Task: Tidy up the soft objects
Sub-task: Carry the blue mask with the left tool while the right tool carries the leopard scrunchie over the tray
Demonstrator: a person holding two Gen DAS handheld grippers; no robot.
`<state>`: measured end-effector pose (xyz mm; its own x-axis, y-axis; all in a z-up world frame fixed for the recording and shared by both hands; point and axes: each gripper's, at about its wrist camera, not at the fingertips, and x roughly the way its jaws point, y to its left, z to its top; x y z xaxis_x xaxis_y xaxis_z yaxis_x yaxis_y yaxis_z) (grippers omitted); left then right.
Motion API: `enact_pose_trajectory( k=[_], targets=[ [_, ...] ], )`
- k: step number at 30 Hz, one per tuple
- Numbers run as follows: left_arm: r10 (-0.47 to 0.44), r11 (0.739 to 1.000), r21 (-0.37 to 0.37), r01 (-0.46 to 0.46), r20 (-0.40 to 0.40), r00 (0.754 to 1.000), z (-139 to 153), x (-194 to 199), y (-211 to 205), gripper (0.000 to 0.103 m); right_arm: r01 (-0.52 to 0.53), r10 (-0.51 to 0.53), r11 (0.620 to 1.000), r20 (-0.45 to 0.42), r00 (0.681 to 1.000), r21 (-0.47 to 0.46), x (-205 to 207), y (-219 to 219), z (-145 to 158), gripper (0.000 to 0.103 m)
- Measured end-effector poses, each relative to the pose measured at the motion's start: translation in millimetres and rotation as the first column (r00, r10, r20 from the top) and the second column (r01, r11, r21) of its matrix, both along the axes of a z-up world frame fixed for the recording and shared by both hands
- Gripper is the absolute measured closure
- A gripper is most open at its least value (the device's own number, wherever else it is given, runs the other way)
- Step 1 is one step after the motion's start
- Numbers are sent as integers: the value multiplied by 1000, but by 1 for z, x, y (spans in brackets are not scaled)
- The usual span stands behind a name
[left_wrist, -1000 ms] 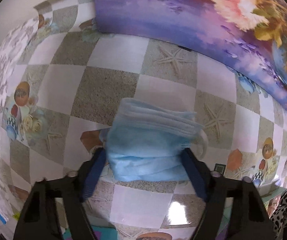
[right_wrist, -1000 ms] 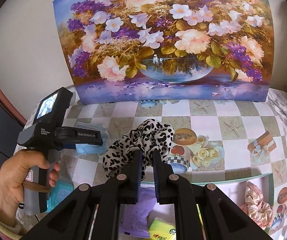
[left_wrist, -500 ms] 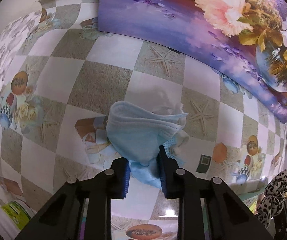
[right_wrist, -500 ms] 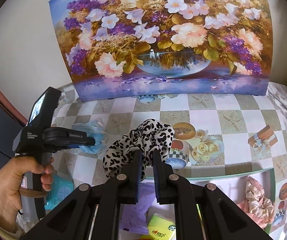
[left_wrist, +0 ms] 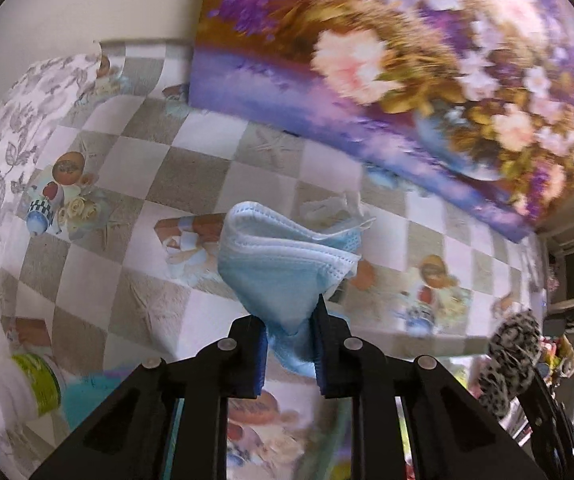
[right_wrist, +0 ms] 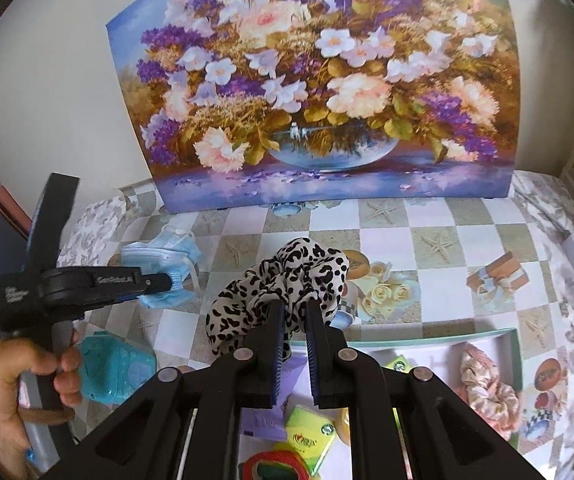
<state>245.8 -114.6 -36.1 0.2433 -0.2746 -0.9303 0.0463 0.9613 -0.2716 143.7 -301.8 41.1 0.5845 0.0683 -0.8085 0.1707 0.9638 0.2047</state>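
My left gripper (left_wrist: 289, 320) is shut on a stack of light blue face masks (left_wrist: 287, 264) and holds it above the checkered tablecloth (left_wrist: 191, 184). In the right wrist view the left gripper (right_wrist: 167, 280) and the masks (right_wrist: 163, 258) show at the left. My right gripper (right_wrist: 291, 312) is shut on a black-and-white leopard scrunchie (right_wrist: 287, 276), held above the near edge of an open box (right_wrist: 515, 356). The scrunchie also shows at the far right of the left wrist view (left_wrist: 513, 356).
A large flower painting (right_wrist: 311, 92) leans on the wall behind the table. The box holds a pink scrunchie (right_wrist: 487, 388), purple paper (right_wrist: 271, 416) and yellow-green packets (right_wrist: 311, 432). A teal plastic item (right_wrist: 115, 368) lies at the left front. A green-labelled bottle (left_wrist: 27, 384) lies lower left.
My left gripper closed on the masks, lifted them off the table and swung right. My right gripper rose slightly with the scrunchie.
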Motion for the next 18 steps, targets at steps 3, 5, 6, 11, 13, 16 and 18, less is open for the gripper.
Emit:
enact_pose_trajectory(
  k=[3,5,6,11,13,16,18],
  targets=[
    [4,999,-44,-2,32,999,21,-5,-5,83,5,-5,1000,8,1000,-1,-8,-3,10,92],
    [-7,999,-49,9,50,999,27,-16,-10,83,6,-6,1000,16,1000,2,-15,-6,19,92],
    [-10,999,-47,13,58,998,31,-21,-11,83,8,-8,1000,20,1000,4,-18,-8,23,92],
    [-6,997,-82,12,79,997,44,-55,-17,83,32,-32,999,31,999,-8,-38,-17,41,92],
    [-9,996,-91,19,101,995,51,-68,-19,83,34,-33,999,32,999,-19,-48,-19,47,92],
    [-26,995,-97,39,132,991,57,-91,-24,83,39,-37,999,38,999,-35,-60,-22,54,92],
    [-23,994,-104,38,145,989,59,-103,-25,83,44,-42,998,42,998,-41,-68,-25,59,92]
  ],
)
